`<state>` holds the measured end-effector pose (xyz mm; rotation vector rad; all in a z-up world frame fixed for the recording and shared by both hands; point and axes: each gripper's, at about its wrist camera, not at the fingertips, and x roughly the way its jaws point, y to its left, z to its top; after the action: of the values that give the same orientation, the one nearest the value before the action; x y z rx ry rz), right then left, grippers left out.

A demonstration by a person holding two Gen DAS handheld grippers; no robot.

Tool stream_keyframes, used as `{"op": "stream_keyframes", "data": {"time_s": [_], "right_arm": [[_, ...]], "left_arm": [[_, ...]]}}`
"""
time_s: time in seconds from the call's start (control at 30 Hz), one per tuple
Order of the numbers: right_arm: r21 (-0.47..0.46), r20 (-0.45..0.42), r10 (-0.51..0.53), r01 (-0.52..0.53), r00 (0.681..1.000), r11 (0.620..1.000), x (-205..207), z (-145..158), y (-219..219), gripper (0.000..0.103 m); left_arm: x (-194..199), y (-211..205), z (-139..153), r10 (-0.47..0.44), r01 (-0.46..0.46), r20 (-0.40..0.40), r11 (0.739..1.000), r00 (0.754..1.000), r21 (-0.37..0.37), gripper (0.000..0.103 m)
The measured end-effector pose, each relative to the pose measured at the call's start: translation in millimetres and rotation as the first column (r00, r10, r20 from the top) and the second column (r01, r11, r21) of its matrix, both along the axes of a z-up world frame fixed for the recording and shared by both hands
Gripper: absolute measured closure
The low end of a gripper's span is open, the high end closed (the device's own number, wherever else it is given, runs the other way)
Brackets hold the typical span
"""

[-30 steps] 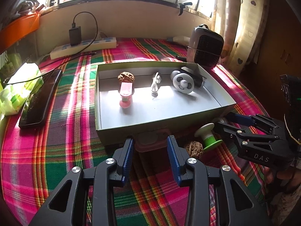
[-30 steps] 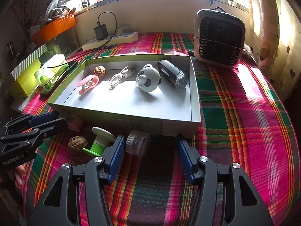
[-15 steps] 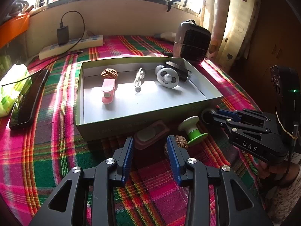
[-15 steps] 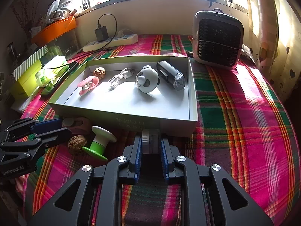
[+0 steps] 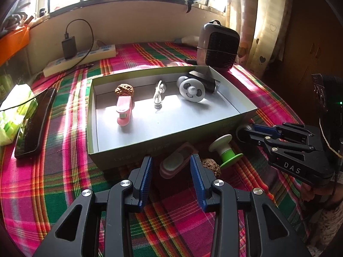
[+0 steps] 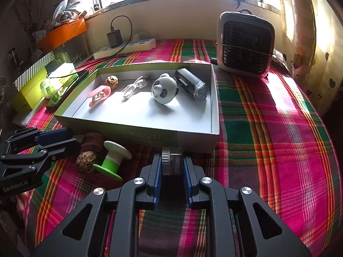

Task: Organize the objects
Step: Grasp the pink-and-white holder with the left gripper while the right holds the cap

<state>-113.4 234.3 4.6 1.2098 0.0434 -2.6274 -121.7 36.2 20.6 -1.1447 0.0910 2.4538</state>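
Left wrist view: the left gripper (image 5: 171,172) angles downward, fingers open around a pink clip case (image 5: 176,164) on the plaid cloth (image 5: 64,154).

Right wrist view: the right gripper (image 6: 171,172), tilted down, fingers clamped on a small clear ridged-cap jar (image 6: 172,159) beside the open box (image 6: 193,138).

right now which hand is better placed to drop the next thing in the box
Right. The right gripper is already shut on the small clear jar, just in front of the box. The left gripper's jaws are open around the pink case.

Since a second ago, the right gripper (image 6: 171,162) closes its open jaws onto the small clear jar (image 6: 172,160) by the box front.
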Motion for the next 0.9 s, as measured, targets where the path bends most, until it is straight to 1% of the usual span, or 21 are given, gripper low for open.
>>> {"op": "stream_keyframes", "data": {"time_s": [0.13,0.4,0.6,0.9], "right_arm": [[-0.003,0.001,0.001,-0.001,1.0,1.0,-0.1,0.0,0.1,0.083],[-0.008,0.013,0.003,-0.003,1.0,1.0,-1.4,-1.7,-0.7,0.083],[-0.011,0.016,0.007,-0.007,1.0,1.0,-2.3,-2.0,-0.9,0.083],[-0.012,0.019,0.011,-0.011,1.0,1.0,-3.6,-2.6,-1.6,0.083]], "left_arm": [[-5.3,6.6,-3.0,-0.021,0.021,0.007,1.0,1.0,-0.021,0.069],[-10.1,14.3,-7.1,-0.054,0.054,0.015,0.998,0.998,-0.025,0.069],[-6.5,15.8,-8.1,-0.076,0.076,0.031,0.997,0.997,-0.004,0.069],[-11.9,19.0,-12.1,-0.04,0.041,0.048,0.999,0.998,-0.009,0.069]]}}
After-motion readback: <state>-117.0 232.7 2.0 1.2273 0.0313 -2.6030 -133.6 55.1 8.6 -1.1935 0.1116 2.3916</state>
